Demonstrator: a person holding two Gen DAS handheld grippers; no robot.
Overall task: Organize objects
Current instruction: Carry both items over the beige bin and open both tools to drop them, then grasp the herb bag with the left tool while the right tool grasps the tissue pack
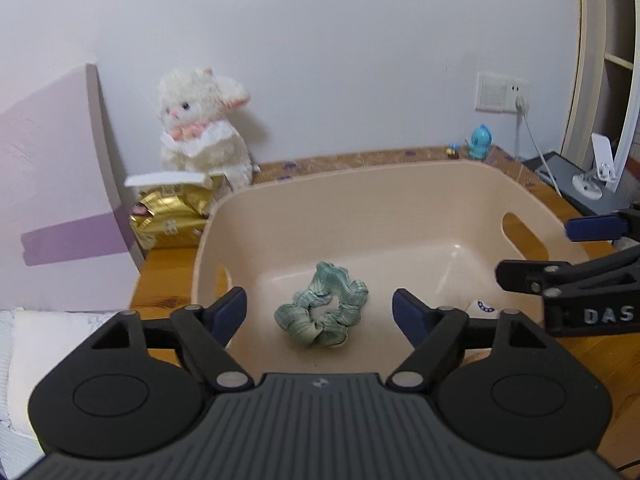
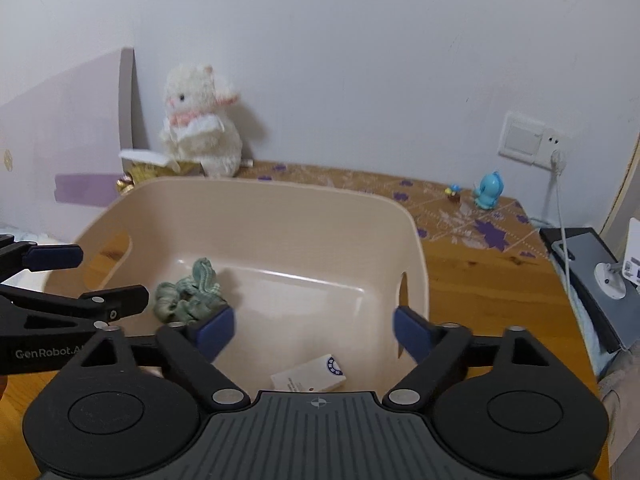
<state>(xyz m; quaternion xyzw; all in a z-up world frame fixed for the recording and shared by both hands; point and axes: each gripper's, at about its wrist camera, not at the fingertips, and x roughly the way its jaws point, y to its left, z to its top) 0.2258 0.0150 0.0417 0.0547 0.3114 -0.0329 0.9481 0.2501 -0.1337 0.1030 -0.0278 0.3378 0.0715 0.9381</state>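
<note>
Both grippers — left gripper (image 1: 320, 312), right gripper (image 2: 314, 330) — gape empty over the basket (image 1: 360, 176); risk: snagging the scrunchie (image 1: 322, 306) — careless withdrawal.

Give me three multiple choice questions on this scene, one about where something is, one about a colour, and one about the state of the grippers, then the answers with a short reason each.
1. Where does the scrunchie lie?
A. On the floor of the beige bin
B. On the wooden table beside the bin
C. On the plush rabbit's lap

2. What colour is the small figurine near the wall socket?
A. Red
B. Light blue
C. Black

3. How does the left gripper stand?
A. Shut on the scrunchie
B. Shut on the bin's rim
C. Open, holding nothing

Answers:
1. A, the scrunchie rests inside the bin's walls in both views.
2. B, its body is plainly light blue against the table.
3. C, its fingers are spread wide with the scrunchie lying untouched beyond them; the right gripper is open too, above a small white packet.
</note>
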